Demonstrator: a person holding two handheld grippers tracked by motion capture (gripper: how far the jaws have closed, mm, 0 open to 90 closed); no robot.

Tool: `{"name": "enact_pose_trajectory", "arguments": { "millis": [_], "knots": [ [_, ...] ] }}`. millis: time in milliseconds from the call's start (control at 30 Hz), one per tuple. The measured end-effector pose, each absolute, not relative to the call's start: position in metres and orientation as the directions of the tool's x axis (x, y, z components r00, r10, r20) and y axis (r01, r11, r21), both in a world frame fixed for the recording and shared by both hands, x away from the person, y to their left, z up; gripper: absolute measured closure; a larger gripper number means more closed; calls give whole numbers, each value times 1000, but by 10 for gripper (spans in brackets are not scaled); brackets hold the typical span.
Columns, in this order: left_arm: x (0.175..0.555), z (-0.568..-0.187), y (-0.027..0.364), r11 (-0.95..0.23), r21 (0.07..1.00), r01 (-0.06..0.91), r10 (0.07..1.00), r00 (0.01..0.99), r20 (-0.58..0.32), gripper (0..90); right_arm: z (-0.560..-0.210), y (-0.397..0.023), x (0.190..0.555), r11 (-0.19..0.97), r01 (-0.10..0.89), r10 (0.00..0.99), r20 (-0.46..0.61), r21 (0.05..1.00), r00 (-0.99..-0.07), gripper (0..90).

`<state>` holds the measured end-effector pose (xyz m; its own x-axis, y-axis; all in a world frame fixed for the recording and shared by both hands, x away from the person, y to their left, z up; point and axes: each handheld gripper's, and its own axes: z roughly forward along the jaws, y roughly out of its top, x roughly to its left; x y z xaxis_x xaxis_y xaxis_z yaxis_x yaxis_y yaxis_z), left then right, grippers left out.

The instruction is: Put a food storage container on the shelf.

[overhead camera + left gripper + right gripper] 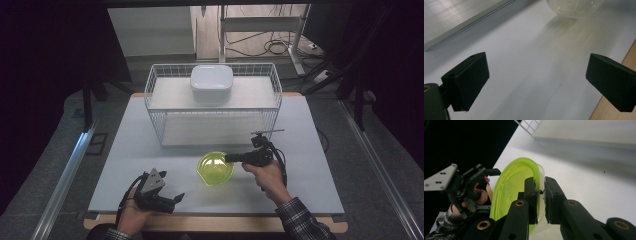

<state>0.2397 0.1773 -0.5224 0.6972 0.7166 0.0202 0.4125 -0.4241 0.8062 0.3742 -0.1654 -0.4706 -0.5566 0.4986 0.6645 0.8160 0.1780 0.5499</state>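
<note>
On the table (300,130), a wire basket (212,102) stands at twelve o'clock, toward the far edge — a lidded container (211,82) rests on its upper shelf, near the middle. The bowl (215,168) sits before the basket, near the table's centre. The right gripper (231,158) lies at the bowl's three o'clock, its jaws astride the rim (540,182). The left gripper (177,198) lies at the bowl's eight o'clock — apart from it, by the near edge.

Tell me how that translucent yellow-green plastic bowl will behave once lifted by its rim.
The translucent yellow-green plastic bowl looks thin-walled, so probably light and slightly flexible. The right gripper pinches only one rim edge, so it may tilt or swing. Its glossy surface might slip.
</note>
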Motion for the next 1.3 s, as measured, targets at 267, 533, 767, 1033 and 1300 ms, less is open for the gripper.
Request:
{"name": "enact_pose_trajectory", "arguments": {
  "millis": [267,533,767,1033,1300],
  "knots": [
    [240,-522,177,-423,807,411,716,698,20,47,-446,-168,372,153,794,478,659,588,-580,812],
    [240,-522,177,-424,807,410,714,699,20,47,-423,-169,375,130,780,464,658,612,-593,812],
    [240,-522,178,-422,808,411,714,700,17,47,-399,-170,382,103,761,460,648,640,-607,812],
    [240,-522,178,-423,808,410,715,699,20,47,-373,-171,391,67,746,452,646,663,-615,812],
    [240,-522,178,-418,811,410,717,697,17,46,-346,-171,399,38,727,449,638,686,-626,812]
  ]
}}
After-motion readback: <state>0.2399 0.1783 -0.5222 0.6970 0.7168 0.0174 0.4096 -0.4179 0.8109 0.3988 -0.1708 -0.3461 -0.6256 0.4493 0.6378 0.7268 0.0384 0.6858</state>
